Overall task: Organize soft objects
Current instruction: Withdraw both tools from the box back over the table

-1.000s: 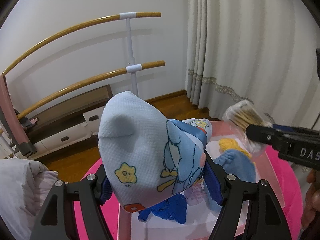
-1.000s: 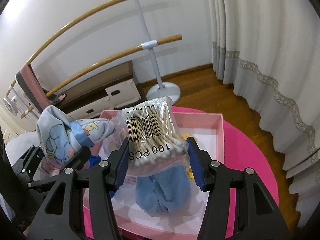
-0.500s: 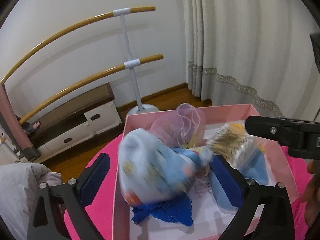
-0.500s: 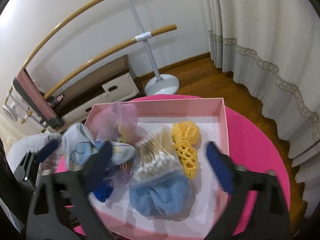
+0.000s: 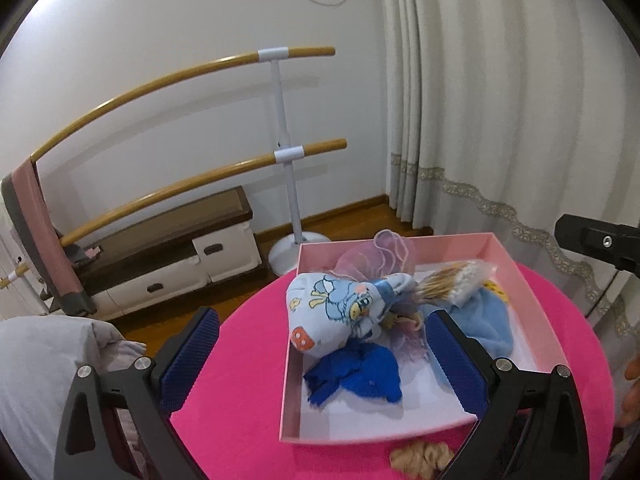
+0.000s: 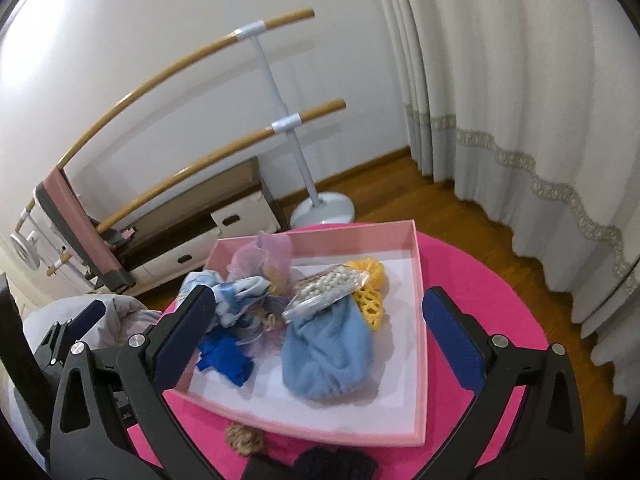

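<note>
- Left gripper (image 5: 322, 354): fingers spread wide, blue pads bare, nothing between them. It hangs above the near left corner of the pink box (image 5: 290, 364), clear of its contents.
- Right gripper (image 6: 316, 338): fingers likewise spread wide and holding nothing, above the near side of the pink box (image 6: 420, 320).
- The box sits open on a round table with a bright pink cloth (image 5: 240, 360); its floor is white.
- Printed cloth bundle (image 5: 340, 312) (pale blue, cartoon bird, star): lies in the box against the left wall, partly on top of a dark blue rag (image 5: 356, 374).
- In the right wrist view the same bundle (image 6: 236, 296) is partly hidden behind the gripper's left finger, with the dark blue rag (image 6: 226, 358) just in front of it.
- Bag of cotton swabs (image 6: 328, 286): clear plastic, lying tilted on top of the light blue towel (image 6: 328, 350), touching it. In the left wrist view the bag (image 5: 452, 280) points toward the printed bundle.
- Light blue towel (image 5: 484, 320): bunched in the middle of the box.
- Yellow crochet pieces (image 6: 370, 286): at the far right of the towel, touching it.
- Sheer pink-purple pouch (image 6: 268, 258): in the far left corner of the box.
- Outside the box, on the cloth by its near edge: a tan scrunchie (image 5: 420, 454) and a dark fuzzy item (image 6: 332, 462), the latter cut off by the frame edge.
- Background: wooden double bar on a white stand (image 5: 286, 152), low cabinet (image 5: 176, 256), cream curtain (image 5: 500, 120), wooden floor.
</note>
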